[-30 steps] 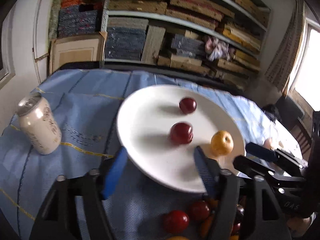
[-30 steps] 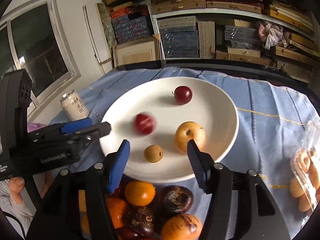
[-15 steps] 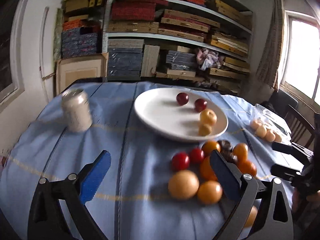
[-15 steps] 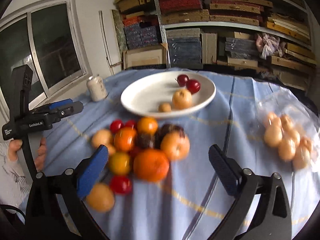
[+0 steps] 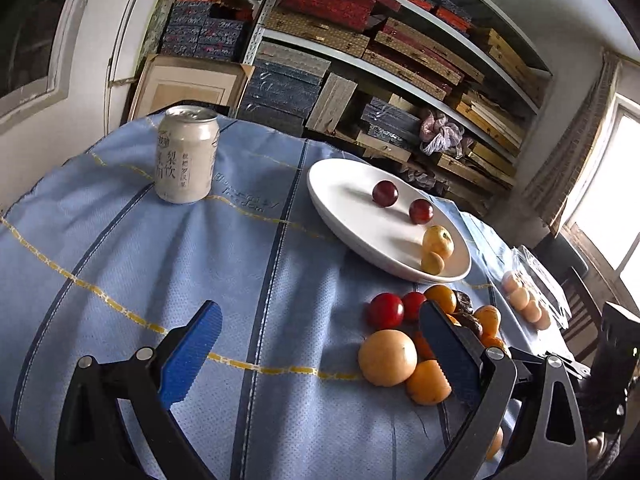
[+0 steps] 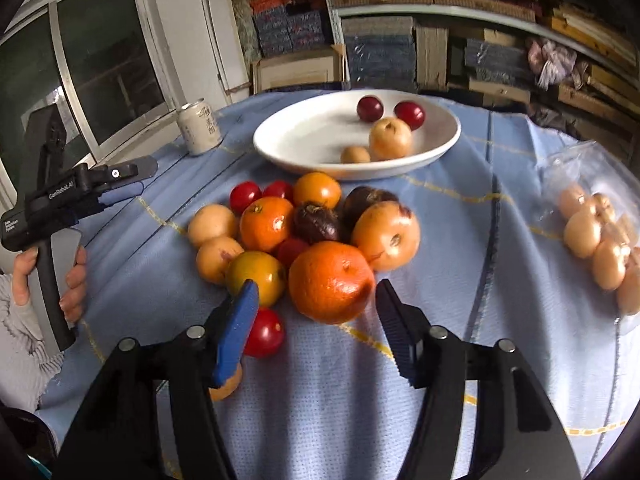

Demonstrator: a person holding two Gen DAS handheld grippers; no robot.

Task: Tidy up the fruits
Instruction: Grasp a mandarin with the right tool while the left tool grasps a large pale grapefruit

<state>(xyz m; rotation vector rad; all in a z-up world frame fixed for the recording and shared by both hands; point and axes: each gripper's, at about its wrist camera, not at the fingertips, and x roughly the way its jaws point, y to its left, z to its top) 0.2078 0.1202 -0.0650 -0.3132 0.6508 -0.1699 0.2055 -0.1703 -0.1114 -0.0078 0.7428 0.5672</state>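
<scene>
The right gripper (image 6: pixel 316 300) points down at the fruit pile, its jaws partly spread and just now closing in, pinching nothing; a large orange (image 6: pixel 331 281) sits just ahead between the tips, not touched. A red tomato (image 6: pixel 265 332) lies by its left finger. The left gripper (image 5: pixel 320 344) hangs over the blue cloth of the table (image 5: pixel 200 260) with jaws spread wide and empty; a person's hand (image 6: pixel 72 276) grips its handle. The loose fruit pile (image 5: pixel 424 336) lies by its right finger, about a dozen pieces, some hidden behind others.

Farther ahead of both grippers stands the white plate (image 6: pixel 304 136) holding four fruits: two dark red plums (image 6: pixel 370 108), a yellow apple (image 6: pixel 390 138) and a small brown fruit (image 6: pixel 355 155). One can (image 5: pixel 186 160) stands far left, and one clear bag of pale fruits (image 6: pixel 596 236) lies far right.

A second ago both grippers were close over the plate; since then both have pulled back, and the plate looks smaller and farther off.
</scene>
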